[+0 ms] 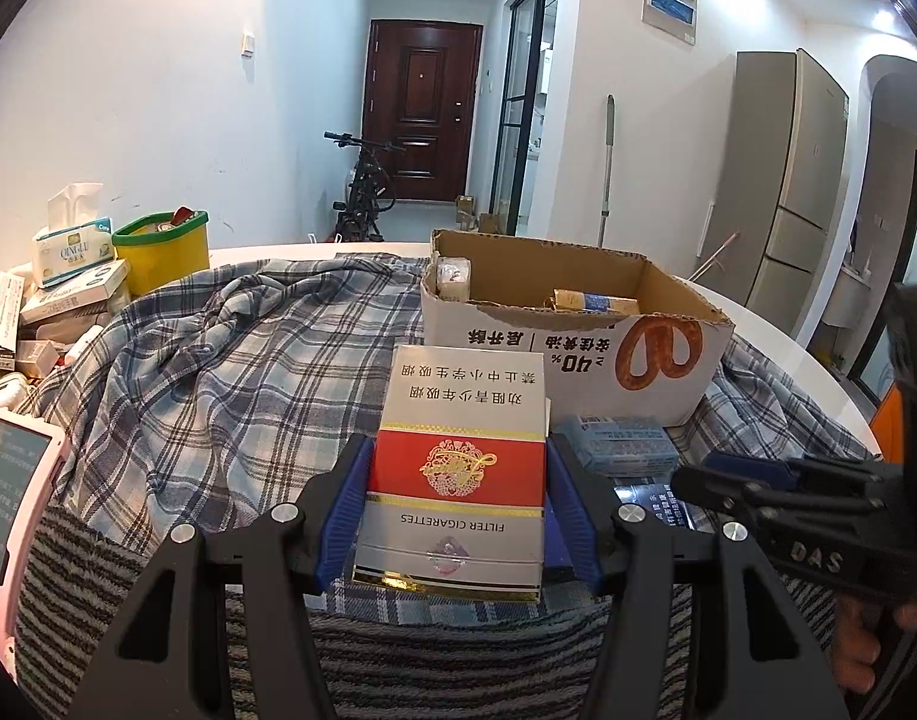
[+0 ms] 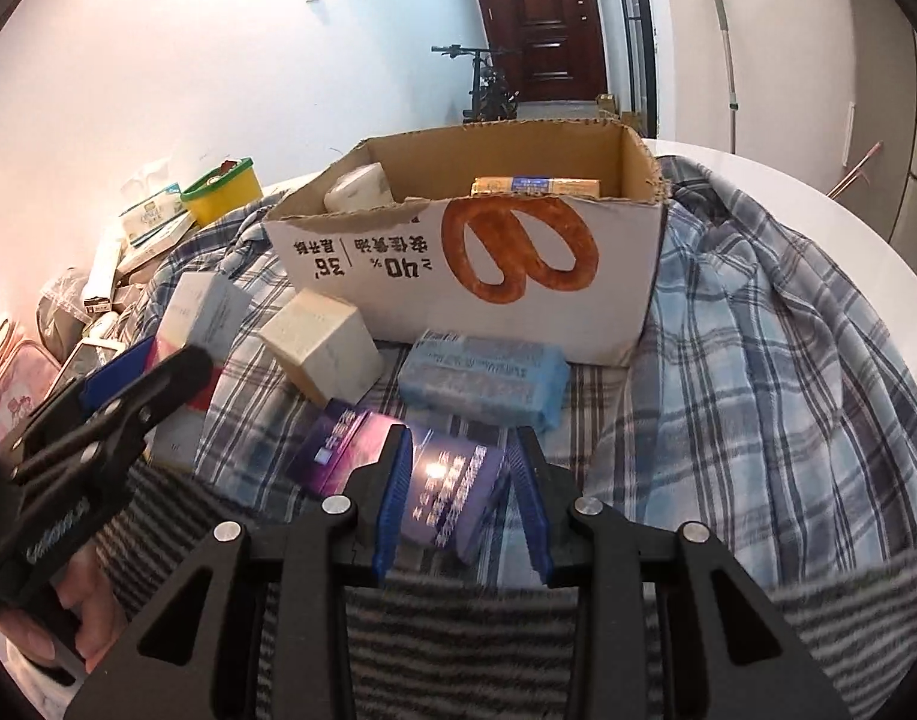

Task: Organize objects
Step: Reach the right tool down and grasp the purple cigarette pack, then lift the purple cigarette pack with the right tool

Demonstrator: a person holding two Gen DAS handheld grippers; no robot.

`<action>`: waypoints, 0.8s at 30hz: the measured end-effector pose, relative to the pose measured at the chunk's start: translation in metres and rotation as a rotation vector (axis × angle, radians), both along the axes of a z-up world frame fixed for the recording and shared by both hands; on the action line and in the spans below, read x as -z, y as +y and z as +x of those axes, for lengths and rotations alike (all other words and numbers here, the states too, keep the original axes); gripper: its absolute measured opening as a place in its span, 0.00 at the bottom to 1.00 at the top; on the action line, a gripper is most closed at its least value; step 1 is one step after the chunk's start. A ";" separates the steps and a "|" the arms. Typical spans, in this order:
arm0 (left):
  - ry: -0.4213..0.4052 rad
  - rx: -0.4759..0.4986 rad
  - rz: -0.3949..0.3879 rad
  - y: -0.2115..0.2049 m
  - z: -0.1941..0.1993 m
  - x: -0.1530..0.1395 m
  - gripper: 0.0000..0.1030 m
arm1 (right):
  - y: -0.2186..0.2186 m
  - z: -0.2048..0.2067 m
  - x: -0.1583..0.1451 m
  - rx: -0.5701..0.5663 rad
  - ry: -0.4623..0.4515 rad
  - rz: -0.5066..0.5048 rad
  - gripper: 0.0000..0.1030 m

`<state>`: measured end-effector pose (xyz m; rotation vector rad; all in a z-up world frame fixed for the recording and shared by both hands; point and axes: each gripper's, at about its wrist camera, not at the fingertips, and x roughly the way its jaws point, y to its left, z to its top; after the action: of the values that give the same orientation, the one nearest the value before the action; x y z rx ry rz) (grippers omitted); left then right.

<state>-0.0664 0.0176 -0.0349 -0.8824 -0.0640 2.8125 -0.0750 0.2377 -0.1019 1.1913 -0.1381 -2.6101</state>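
inside, the cardboard box [image 2: 548, 264] holds a yellow packet [image 2: 536, 186] and a roll [image 2: 359, 186].

Your left wrist camera sits just behind the left tongs [image 1: 458, 510], looking forward and slightly down across the bench [image 1: 314, 252] toward a hallway door [image 1: 422, 114]. Your right wrist camera rides behind the right tongs [image 2: 458, 492], tilted more steeply down and closer to the plaid cloth [image 2: 758, 372]. Both views share the cardboard box [image 1: 578, 360], the cloth, the door and each other's tongs.
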 end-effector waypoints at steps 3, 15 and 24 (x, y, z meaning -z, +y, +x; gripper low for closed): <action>-0.001 -0.001 0.001 0.000 0.000 0.000 0.58 | -0.002 -0.008 0.002 -0.030 -0.017 -0.017 0.40; -0.005 0.005 -0.003 0.002 0.000 0.000 0.58 | -0.025 -0.022 0.024 -0.199 -0.097 0.043 0.59; -0.005 0.006 -0.006 0.002 0.000 0.001 0.58 | -0.027 -0.009 0.022 -0.283 -0.115 0.087 0.63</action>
<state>-0.0667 0.0199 -0.0356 -0.8893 -0.0538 2.8061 -0.0840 0.2112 -0.1241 1.2870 0.1153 -2.3247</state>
